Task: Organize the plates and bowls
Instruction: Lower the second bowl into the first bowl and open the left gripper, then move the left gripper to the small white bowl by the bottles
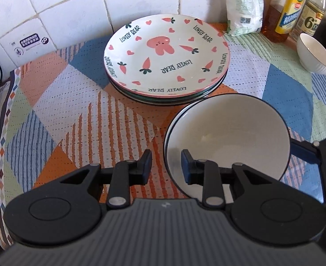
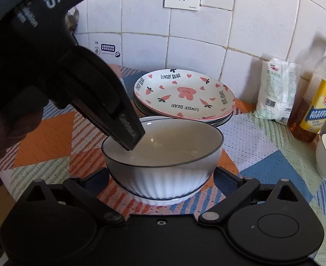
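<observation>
Both claws meet at the white ribbed ceramic bowl with a thin dark rim, which sits nested in a second, similar bowl on the patchwork tablecloth. Left gripper is parted, straddling the near rim. Right gripper brackets the bowl's wall; contact appears likely but is unclear. Beyond stands a stack of carrot-print plates. Farther right stands a small white bowl.

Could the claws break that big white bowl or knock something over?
Maybe. The left claw straddles the bowl's rim, so a pinch or tug might tip it. The right claw flanks its base; squeezing unevenly could slide it off the dish underneath. Behind it sits the plate stack, easy to bump.
</observation>
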